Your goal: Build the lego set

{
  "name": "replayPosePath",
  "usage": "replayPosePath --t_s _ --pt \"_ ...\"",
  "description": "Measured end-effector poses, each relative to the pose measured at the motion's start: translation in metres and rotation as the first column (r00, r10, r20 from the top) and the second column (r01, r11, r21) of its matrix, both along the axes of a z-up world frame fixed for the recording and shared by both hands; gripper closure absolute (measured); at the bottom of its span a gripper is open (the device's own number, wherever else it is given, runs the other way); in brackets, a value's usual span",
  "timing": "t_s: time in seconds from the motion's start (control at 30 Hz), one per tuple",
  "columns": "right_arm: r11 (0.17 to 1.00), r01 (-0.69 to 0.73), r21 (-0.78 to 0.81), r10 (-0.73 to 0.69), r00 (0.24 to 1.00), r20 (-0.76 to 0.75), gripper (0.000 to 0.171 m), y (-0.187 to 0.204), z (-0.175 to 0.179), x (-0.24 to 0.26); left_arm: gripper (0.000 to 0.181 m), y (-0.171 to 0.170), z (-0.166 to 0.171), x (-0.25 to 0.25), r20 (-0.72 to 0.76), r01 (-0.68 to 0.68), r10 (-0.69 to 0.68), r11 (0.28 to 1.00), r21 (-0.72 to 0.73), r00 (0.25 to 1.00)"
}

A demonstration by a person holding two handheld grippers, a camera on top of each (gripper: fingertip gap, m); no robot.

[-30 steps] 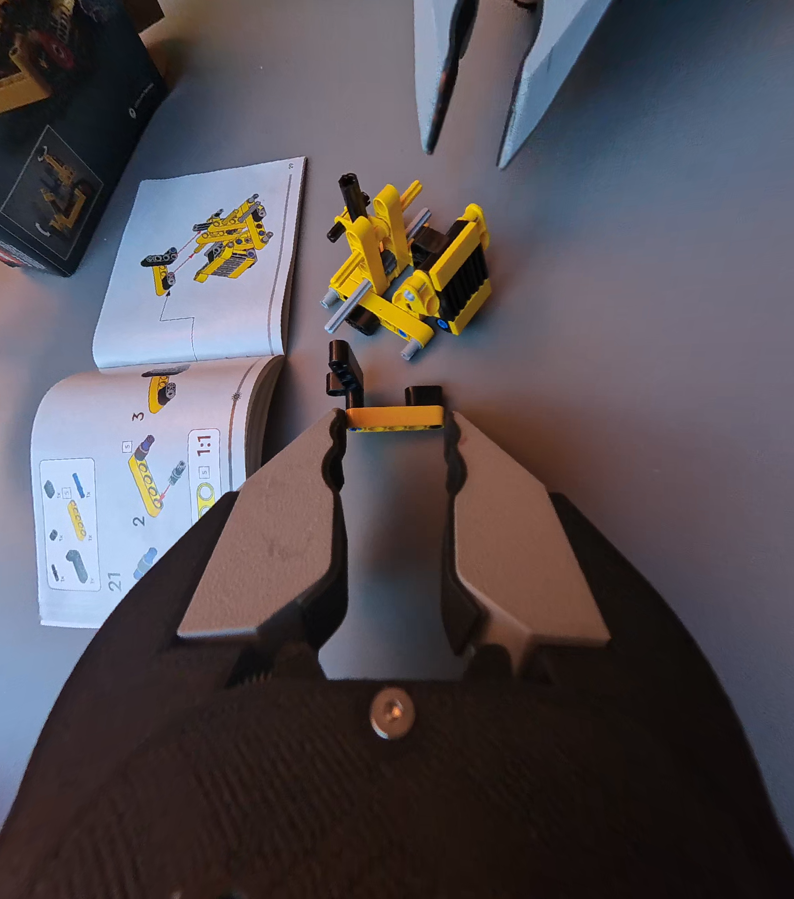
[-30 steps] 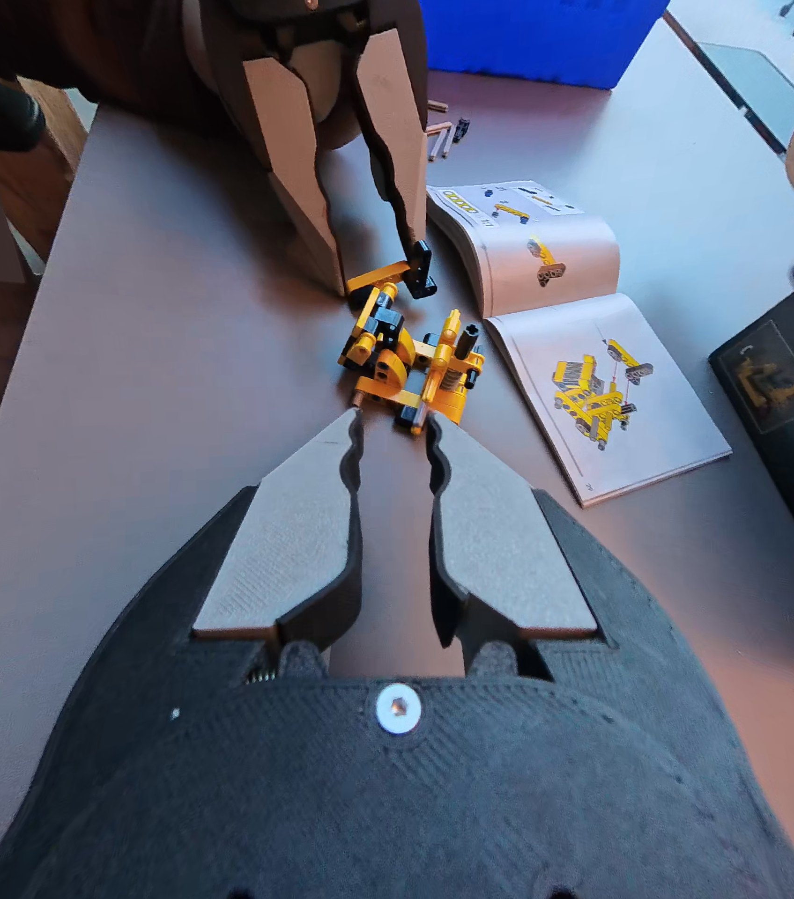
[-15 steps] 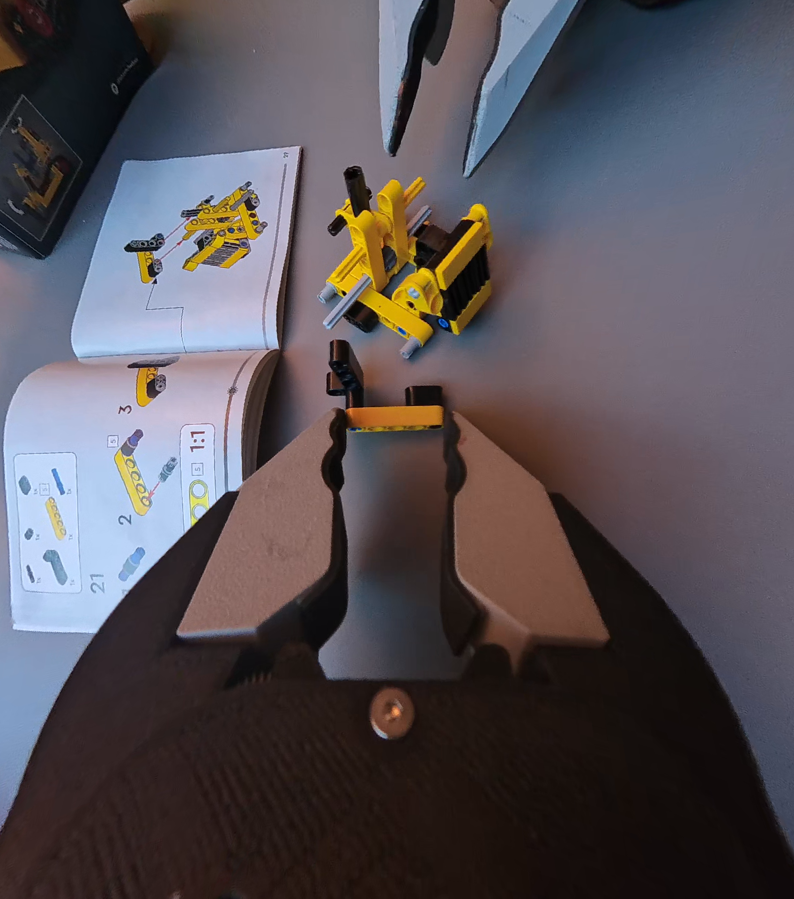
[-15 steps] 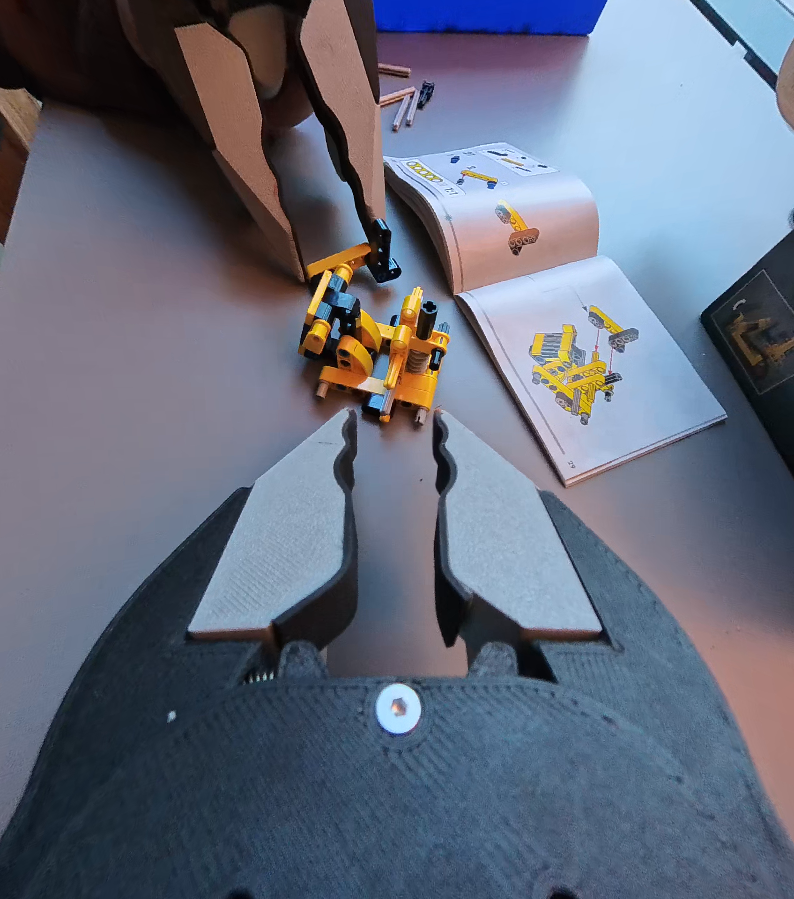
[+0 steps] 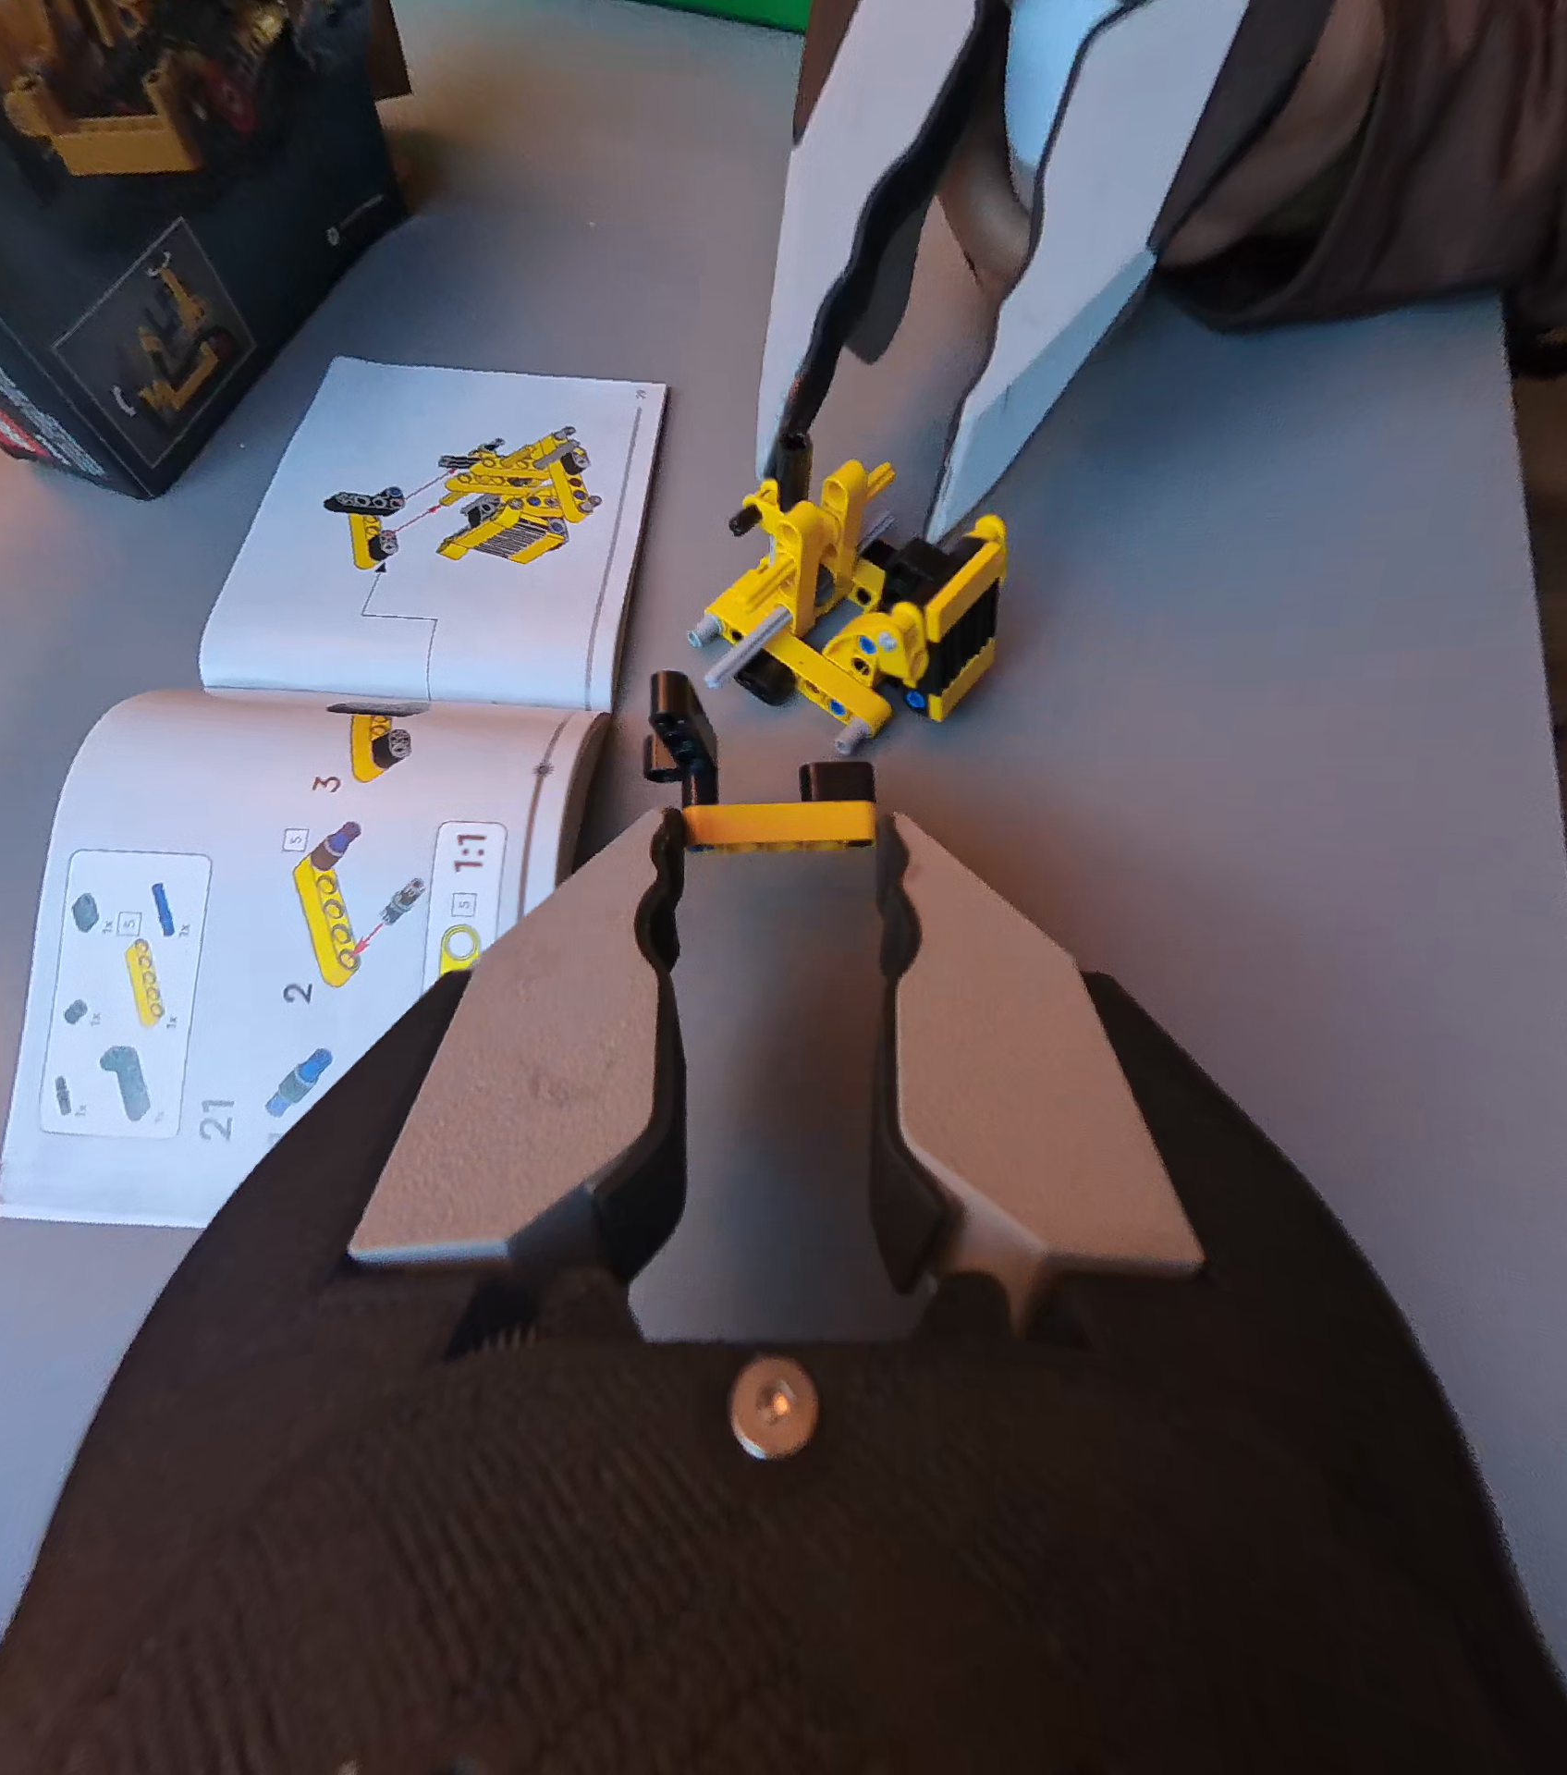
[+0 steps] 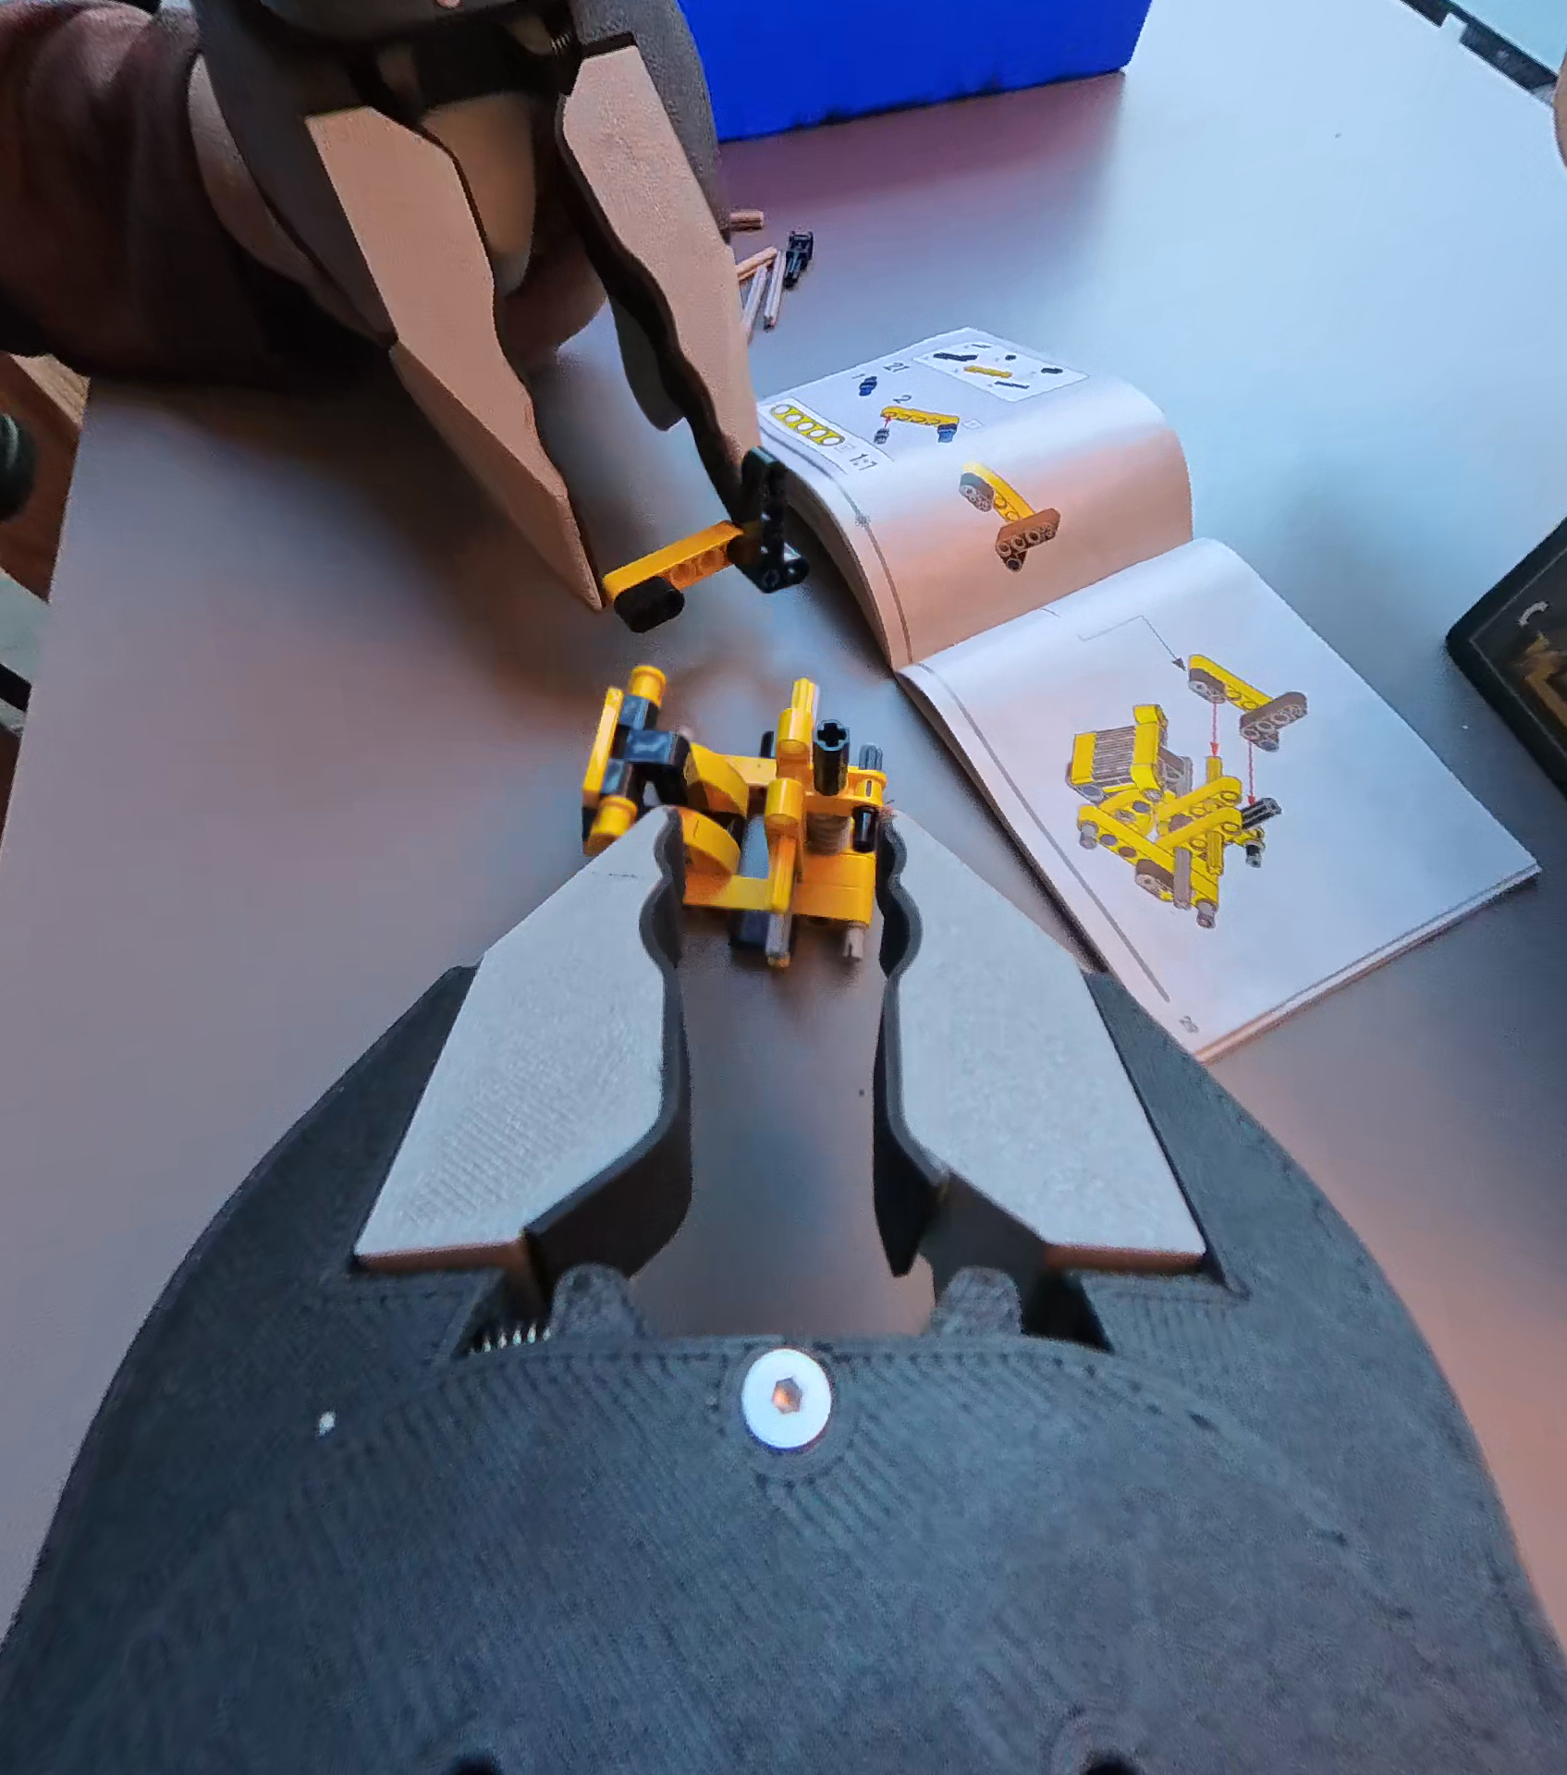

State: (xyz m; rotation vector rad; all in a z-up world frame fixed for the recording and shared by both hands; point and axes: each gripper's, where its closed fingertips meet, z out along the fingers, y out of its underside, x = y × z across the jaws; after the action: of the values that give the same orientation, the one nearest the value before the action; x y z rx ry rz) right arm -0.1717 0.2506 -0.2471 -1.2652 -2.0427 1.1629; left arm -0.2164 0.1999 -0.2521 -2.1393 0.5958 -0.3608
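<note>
- The left claw (image 5: 777, 834) grips a yellow beam (image 5: 777, 824) crosswise at its fingertips, a black piece fixed on each end.
- The right claw (image 6: 774, 845) stands part open around the yellow-and-black model (image 6: 750, 816) on the grey counter (image 6: 280, 864) — whether it touches, I cannot tell.
- Only the right wrist view shows loose pins (image 6: 774, 274) and a blue bin (image 6: 904, 48) beyond the left claw.
- Open instruction booklet (image 5: 395, 768) left of the left claw; the dark set box (image 5: 116, 221) farther off.
</note>
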Motion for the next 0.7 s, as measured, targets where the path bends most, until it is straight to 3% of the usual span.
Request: replayPosePath --t_s 0.3,0.4,0.7 --pt "1.0 0.012 0.014 -0.013 1.0 0.028 0.135 0.004 -0.005 -0.009 0.143 -0.005 0.005 0.0 0.148 0.01 -0.002 0.998 -0.059 0.989" --pt "0.999 -0.039 -0.032 0.041 0.997 0.059 0.147 -0.001 -0.006 -0.007 0.143 -0.005 0.005 0.0 0.166 -0.002 0.012 0.998 -0.065 0.986" --pt "0.988 -0.148 0.042 0.145 0.988 0.056 0.152 -0.009 -0.011 -0.004 0.143 -0.006 -0.001 0.003 0.021 0.04 -0.039 0.999 -0.024 0.999"
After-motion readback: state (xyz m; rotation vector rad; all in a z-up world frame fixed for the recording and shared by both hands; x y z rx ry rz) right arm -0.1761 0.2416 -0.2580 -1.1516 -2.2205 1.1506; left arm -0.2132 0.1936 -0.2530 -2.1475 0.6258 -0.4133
